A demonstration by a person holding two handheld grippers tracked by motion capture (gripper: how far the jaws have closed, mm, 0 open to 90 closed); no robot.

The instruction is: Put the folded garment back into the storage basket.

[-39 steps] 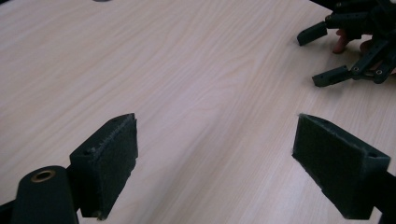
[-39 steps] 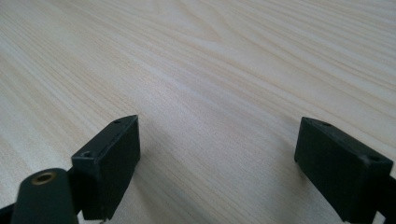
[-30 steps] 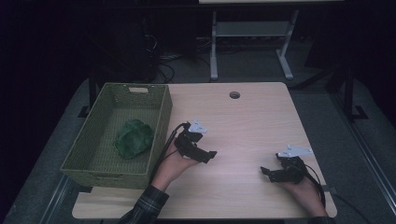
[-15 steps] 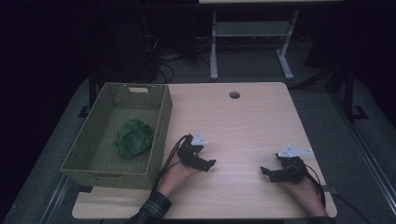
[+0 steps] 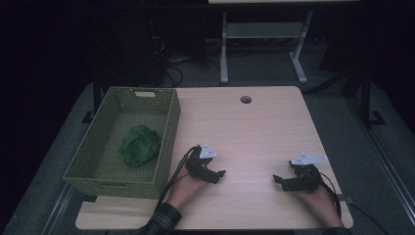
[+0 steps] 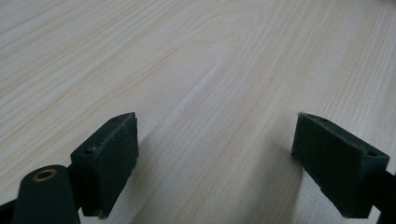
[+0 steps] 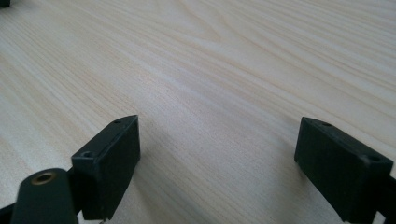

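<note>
Black fingers [image 6: 109,161] of both grippers wide apart, empty, above wooden table [image 5: 264,127]

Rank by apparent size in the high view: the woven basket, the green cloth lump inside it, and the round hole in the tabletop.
1. Basket, clearly largest.
2. Green cloth lump, lying inside the basket.
3. Round hole, smallest, though it sits farthest from the camera.

No readable txt, labels or nos. anywhere — table, basket, grippers all unmarked
</note>
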